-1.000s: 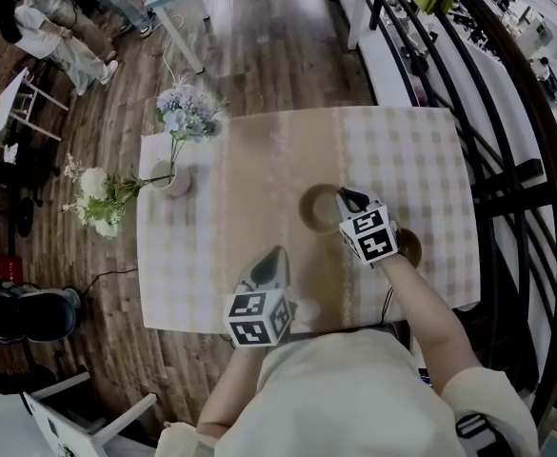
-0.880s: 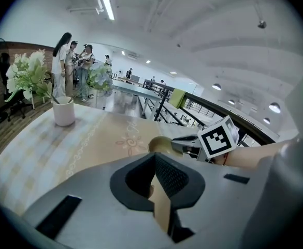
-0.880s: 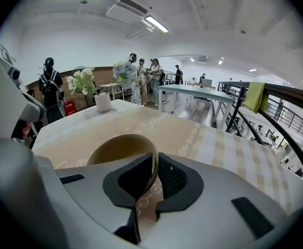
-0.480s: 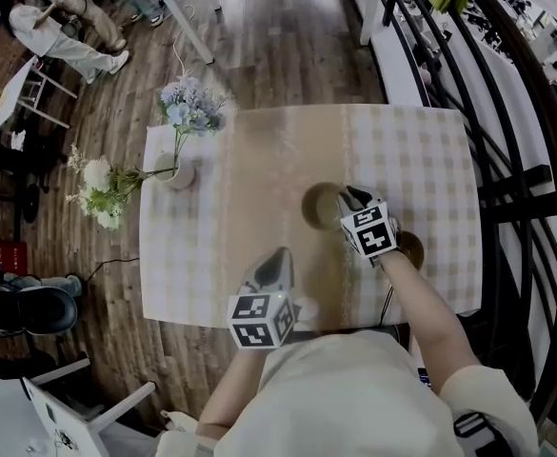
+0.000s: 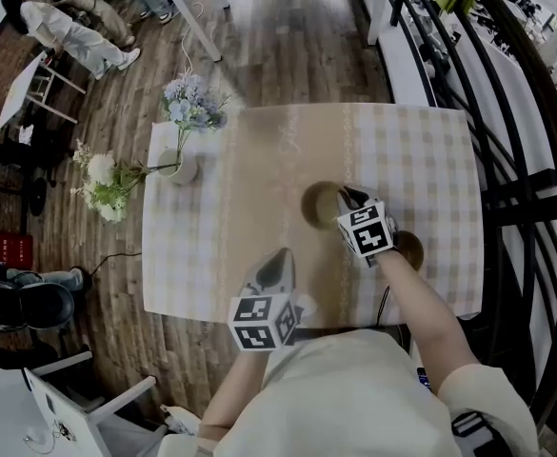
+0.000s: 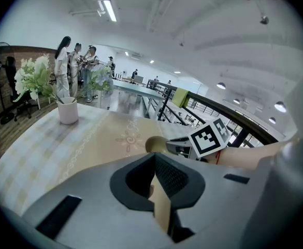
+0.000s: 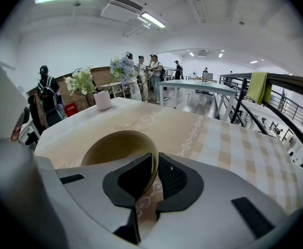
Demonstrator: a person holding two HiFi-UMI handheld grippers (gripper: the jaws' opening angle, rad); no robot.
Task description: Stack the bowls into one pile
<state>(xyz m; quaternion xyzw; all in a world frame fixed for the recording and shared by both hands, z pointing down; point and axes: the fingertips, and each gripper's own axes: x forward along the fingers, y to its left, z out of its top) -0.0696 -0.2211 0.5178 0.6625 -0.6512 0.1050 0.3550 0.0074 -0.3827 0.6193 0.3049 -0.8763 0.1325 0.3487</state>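
A tan bowl [image 5: 318,205] stands upright near the middle of the checked tablecloth [image 5: 259,160]. My right gripper [image 5: 348,196] is at the bowl's right side. In the right gripper view the bowl [image 7: 115,144] has its rim pinched between the pads, so this gripper [image 7: 154,165] is shut on it. A second, darker bowl [image 5: 409,248] sits to the right, partly hidden behind my right wrist. My left gripper [image 5: 276,255] hovers near the table's front edge, apart from both bowls. Its jaws [image 6: 154,162] are shut with nothing between them.
A white vase [image 5: 183,169] with flowers stands at the table's far left corner. A dark railing [image 5: 516,160] runs close along the right side. Several people [image 5: 69,27] stand on the wooden floor beyond the far left corner.
Both grippers have stayed nearly still, the right one still on the bowl's rim. The head view has drifted slightly.
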